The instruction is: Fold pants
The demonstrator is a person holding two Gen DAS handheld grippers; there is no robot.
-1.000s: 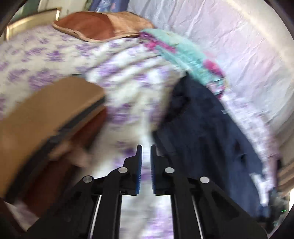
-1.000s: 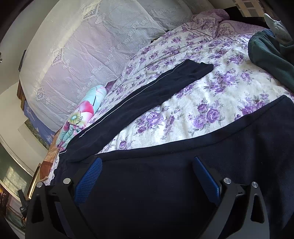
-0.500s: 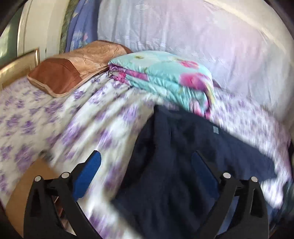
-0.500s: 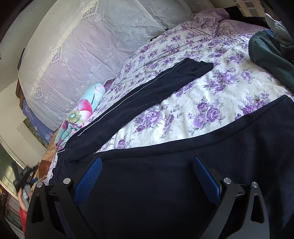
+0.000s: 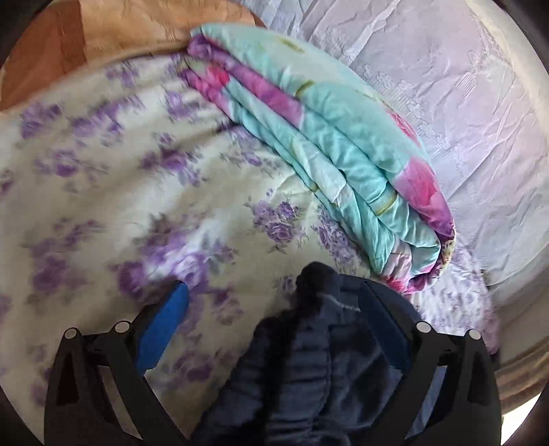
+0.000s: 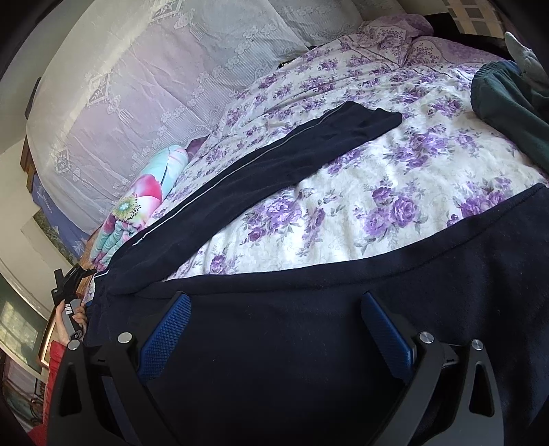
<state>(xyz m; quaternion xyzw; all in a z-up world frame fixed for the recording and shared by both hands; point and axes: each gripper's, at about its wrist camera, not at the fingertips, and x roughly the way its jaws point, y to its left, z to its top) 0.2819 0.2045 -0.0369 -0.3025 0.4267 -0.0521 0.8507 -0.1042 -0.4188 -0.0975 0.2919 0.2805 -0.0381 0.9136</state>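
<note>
Dark navy pants (image 6: 308, 343) lie spread on a bed with a purple floral sheet (image 6: 377, 192). One leg (image 6: 274, 164) with a thin white side stripe stretches to the far right; the other leg lies under my right gripper. My right gripper (image 6: 274, 329) is open, its blue pads just above the near leg. My left gripper (image 5: 272, 319) is open over the waistband end of the pants (image 5: 308, 360), whose bunched corner lies between the fingers. The left gripper also shows at the far left of the right wrist view (image 6: 70, 284).
A folded turquoise and pink quilt (image 5: 343, 147) lies just beyond the waistband, against a white lace-covered headboard (image 5: 446, 85). A brown pillow (image 5: 103, 31) lies at the back left. A dark green garment (image 6: 507, 109) sits at the bed's far right.
My left gripper has opened from shut and swung right and down onto the waistband end of the pants. My right gripper has stayed open over the near leg.
</note>
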